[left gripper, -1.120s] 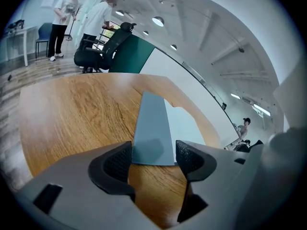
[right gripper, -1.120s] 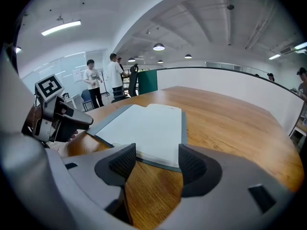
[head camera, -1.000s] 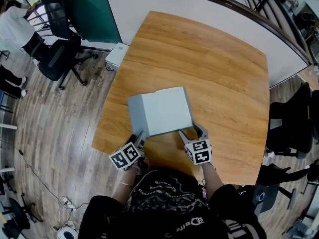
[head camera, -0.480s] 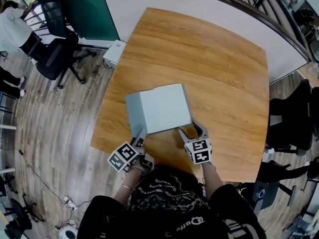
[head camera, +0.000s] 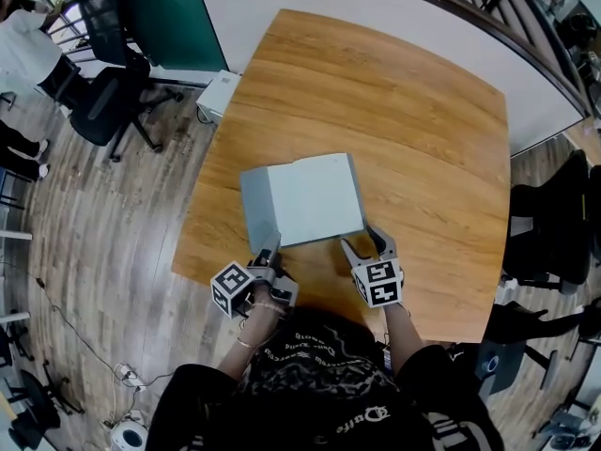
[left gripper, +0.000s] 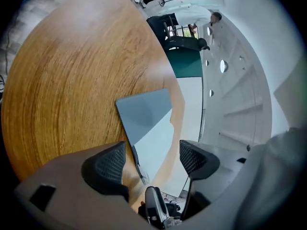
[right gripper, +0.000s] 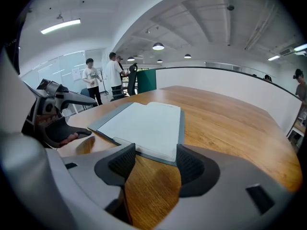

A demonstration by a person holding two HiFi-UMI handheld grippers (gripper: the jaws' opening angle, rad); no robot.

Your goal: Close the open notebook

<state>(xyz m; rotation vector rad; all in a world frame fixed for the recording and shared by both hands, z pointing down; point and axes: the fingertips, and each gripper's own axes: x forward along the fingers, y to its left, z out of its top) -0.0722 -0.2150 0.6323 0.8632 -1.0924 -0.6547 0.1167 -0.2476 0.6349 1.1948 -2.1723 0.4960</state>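
Note:
The open notebook (head camera: 305, 200) lies flat on the wooden table (head camera: 413, 120), white pages up, with a grey cover strip along its left side. My left gripper (head camera: 271, 262) is at its near left corner, rolled onto its side. Its jaws have just been opening and stand wide. In the left gripper view the notebook (left gripper: 146, 119) has its cover edge running into the gap of the left gripper (left gripper: 151, 155), touching neither pad. My right gripper (head camera: 364, 244) rests open at the near right corner. There the notebook (right gripper: 144, 123) ends just ahead of the right gripper (right gripper: 154, 161).
The table's near edge is close behind both grippers. Office chairs (head camera: 113, 92) and a green partition (head camera: 164, 26) stand at the left, with a white box (head camera: 218, 97) on the floor beside the table. People (right gripper: 103, 75) stand far off.
The left gripper has rolled over and shifted a little right, closer to the notebook's near left corner. Notebook and right gripper have stayed put.

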